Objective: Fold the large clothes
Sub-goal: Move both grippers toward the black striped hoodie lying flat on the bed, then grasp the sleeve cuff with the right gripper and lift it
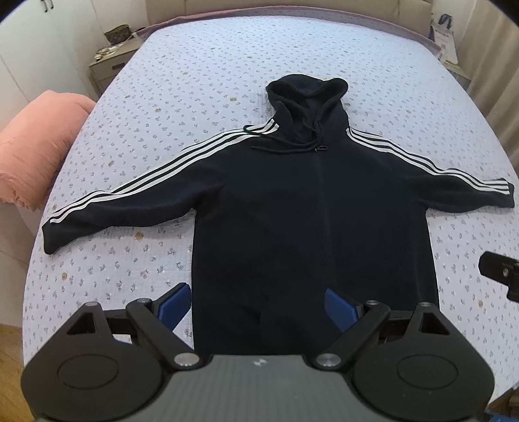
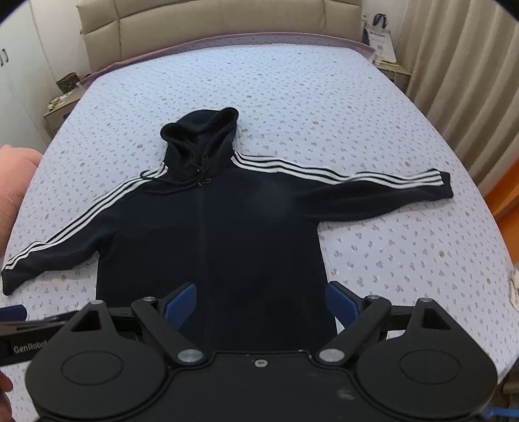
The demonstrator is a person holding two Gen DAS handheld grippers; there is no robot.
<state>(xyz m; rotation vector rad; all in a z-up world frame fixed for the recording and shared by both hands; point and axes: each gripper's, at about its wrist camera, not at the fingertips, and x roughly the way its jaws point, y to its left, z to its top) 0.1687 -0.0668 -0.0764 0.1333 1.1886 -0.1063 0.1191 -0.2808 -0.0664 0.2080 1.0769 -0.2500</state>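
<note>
A dark navy hoodie (image 1: 308, 211) (image 2: 227, 233) with white stripes down both sleeves lies flat on the bed, front up, hood toward the headboard and sleeves spread wide. My left gripper (image 1: 258, 302) hovers open over the hem, left of the hoodie's middle, its blue pads (image 1: 175, 303) wide apart. Over the hem's right part, my right gripper (image 2: 261, 303) is open too, nothing between its blue pads (image 2: 340, 303). The right gripper's body (image 1: 501, 271) shows at the edge of the left wrist view, and the left gripper's side (image 2: 19, 328) appears in the right wrist view.
The bed (image 1: 201, 81) (image 2: 324, 97) carries a light floral quilt. A pink pillow (image 1: 35, 146) sits off its left side. A nightstand (image 1: 110, 61) stands at the far left, a padded headboard (image 2: 227, 19) behind, curtains (image 2: 454, 65) at right, and a bag (image 2: 379, 35) by the far right corner.
</note>
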